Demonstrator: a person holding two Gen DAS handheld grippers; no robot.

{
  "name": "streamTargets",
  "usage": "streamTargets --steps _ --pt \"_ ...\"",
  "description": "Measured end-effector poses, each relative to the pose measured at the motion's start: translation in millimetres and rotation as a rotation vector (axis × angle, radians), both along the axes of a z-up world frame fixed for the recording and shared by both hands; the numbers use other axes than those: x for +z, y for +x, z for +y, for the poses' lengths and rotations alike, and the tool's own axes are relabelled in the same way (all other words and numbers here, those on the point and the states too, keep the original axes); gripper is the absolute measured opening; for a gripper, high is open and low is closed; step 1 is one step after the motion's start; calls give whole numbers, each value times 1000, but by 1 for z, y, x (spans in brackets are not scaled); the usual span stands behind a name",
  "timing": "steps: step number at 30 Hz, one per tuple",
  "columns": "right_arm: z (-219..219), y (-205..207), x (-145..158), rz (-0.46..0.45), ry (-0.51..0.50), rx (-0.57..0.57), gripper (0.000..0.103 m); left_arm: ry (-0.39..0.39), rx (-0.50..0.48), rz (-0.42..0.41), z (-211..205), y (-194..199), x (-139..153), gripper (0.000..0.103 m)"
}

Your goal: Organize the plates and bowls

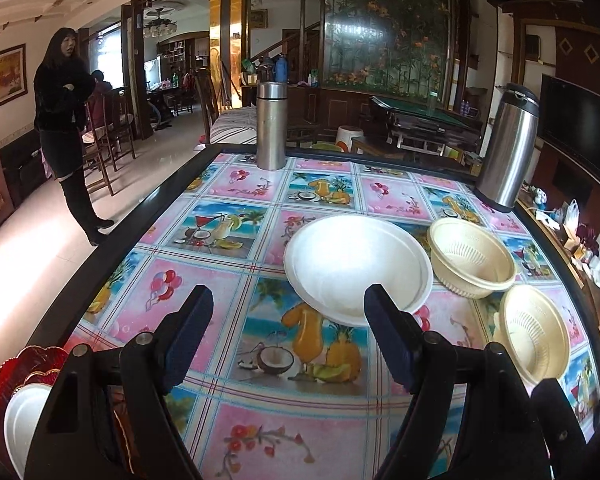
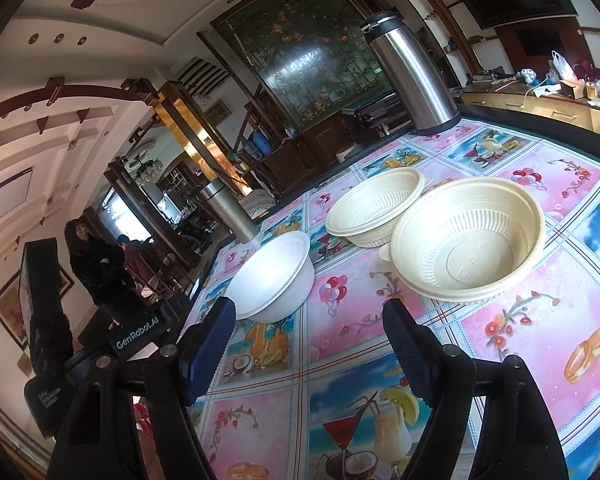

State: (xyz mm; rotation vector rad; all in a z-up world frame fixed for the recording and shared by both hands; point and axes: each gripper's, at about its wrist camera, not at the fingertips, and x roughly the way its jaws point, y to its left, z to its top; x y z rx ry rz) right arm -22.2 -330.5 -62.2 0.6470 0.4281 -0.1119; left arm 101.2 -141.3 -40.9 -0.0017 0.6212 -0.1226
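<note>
A white bowl (image 1: pixel 356 264) sits mid-table on the patterned cloth. To its right stand two cream ribbed bowls, one farther (image 1: pixel 470 256) and one nearer (image 1: pixel 534 334). My left gripper (image 1: pixel 288 312) hovers open just short of the white bowl, its right finger overlapping the bowl's near rim in the picture. In the right wrist view the white bowl (image 2: pixel 274 276) lies ahead left, the cream bowls ahead (image 2: pixel 376 208) and ahead right (image 2: pixel 468 240). My right gripper (image 2: pixel 310 320) is open and empty, short of them. A white plate on red plates (image 1: pixel 24 400) shows at the lower left.
A steel flask (image 1: pixel 271 126) stands at the table's far edge and a tall steel thermos (image 1: pixel 508 146) at its far right corner. A person (image 1: pixel 66 128) in dark clothes stands on the floor left of the table (image 1: pixel 148 200). The left device (image 2: pixel 48 320) shows beside my right gripper.
</note>
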Motion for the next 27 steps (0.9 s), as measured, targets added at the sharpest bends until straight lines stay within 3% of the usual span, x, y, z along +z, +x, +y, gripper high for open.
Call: streamTargets --steps 8,21,27 --pt "5 16 -10 75 -12 13 79 -28 100 90 31 16 -36 78" --pt "10 22 -13 100 -78 -14 79 -66 130 123 42 18 -38 78" --pt "5 44 -11 130 17 13 79 -68 120 127 40 18 -36 78"
